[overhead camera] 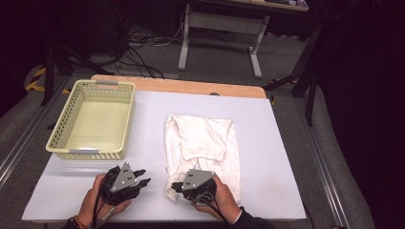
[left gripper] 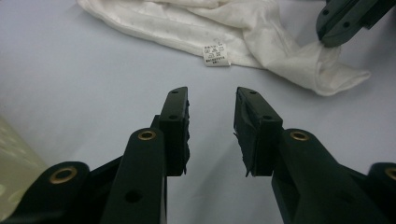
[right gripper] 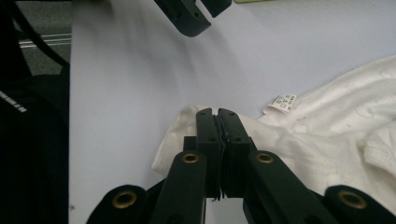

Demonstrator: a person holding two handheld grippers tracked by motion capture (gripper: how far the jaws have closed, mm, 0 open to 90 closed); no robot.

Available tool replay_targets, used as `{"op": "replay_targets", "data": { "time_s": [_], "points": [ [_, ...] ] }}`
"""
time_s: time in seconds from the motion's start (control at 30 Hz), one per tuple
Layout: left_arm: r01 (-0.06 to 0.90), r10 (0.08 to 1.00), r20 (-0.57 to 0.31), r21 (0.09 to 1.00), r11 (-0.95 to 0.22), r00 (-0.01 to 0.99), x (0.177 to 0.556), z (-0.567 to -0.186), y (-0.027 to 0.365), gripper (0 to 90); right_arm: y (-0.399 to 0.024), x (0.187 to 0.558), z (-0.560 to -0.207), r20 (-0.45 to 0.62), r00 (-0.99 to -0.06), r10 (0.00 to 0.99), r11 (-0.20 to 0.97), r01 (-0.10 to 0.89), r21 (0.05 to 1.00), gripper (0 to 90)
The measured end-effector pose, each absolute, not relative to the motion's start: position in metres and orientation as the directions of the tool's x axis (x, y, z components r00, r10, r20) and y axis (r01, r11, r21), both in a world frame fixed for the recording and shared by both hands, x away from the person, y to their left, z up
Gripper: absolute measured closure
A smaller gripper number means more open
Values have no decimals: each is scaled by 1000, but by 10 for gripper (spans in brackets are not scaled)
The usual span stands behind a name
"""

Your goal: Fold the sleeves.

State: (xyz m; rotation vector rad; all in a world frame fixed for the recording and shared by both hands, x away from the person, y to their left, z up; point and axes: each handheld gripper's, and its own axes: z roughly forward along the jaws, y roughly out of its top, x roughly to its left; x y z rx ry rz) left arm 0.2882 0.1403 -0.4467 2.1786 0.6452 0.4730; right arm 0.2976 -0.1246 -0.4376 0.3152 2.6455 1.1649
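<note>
Meanwhile, the right hand-held gripper (overhead camera: 177, 187) pinched the near-left corner of a white garment (overhead camera: 205, 143) lying lengthwise from near edge to far on the surface (overhead camera: 267, 157), right of a yellow basket (overhead camera: 62, 133). Close up, a care label (left gripper: 215, 54) showed. The left hand-held gripper (left gripper: 211, 116) hung open, empty.
</note>
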Motion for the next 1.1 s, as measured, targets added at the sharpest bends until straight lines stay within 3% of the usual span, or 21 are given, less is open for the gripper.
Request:
{"op": "replay_targets", "data": {
  "time_s": [0.03,0.07,0.1,0.13,0.17,0.23,0.47,0.53,0.63,0.73,0.8,0.87,0.97,1.1],
  "points": [
    [290,588,118,782,-552,800,288,-447,140,654,-125,298,-438,-125,-950,287,660,102,744,854],
    [293,589,115,781,-551,800,289,-447,141,656,-125,297,-438,-145,-945,294,665,93,741,798],
    [294,592,113,785,-546,798,289,-446,141,661,-125,297,-438,-136,-946,296,663,100,742,852],
    [293,590,109,788,-542,800,289,-446,142,659,-125,297,-439,-133,-948,290,665,100,740,841],
    [292,589,109,788,-542,801,288,-446,142,655,-125,297,-439,-129,-948,291,664,103,741,818],
    [293,588,106,787,-542,802,289,-447,142,648,-124,297,-441,-122,-947,298,661,112,742,675],
    [293,578,98,786,-544,810,289,-447,140,628,-114,298,-448,-123,-950,286,678,110,727,578],
    [293,574,92,788,-542,814,289,-447,140,615,-110,301,-455,-131,-952,276,711,111,694,610],
    [291,569,87,791,-539,818,289,-447,140,603,-113,302,-454,-137,-946,292,701,115,704,746],
    [296,563,64,799,-523,824,288,-447,139,579,-122,303,-446,-144,-937,318,669,114,734,790],
    [297,560,46,810,-506,827,287,-446,135,513,-128,302,-438,-154,-925,347,636,111,764,793],
    [299,564,33,822,-485,825,284,-444,126,361,-135,300,-428,-173,-914,368,618,102,779,792],
    [271,535,27,840,-470,844,278,-439,106,228,-147,295,-417,-202,-892,404,606,96,789,790],
    [220,461,59,821,-526,886,272,-444,72,196,-162,290,-411,-211,-877,432,609,111,785,789]
  ]
}}
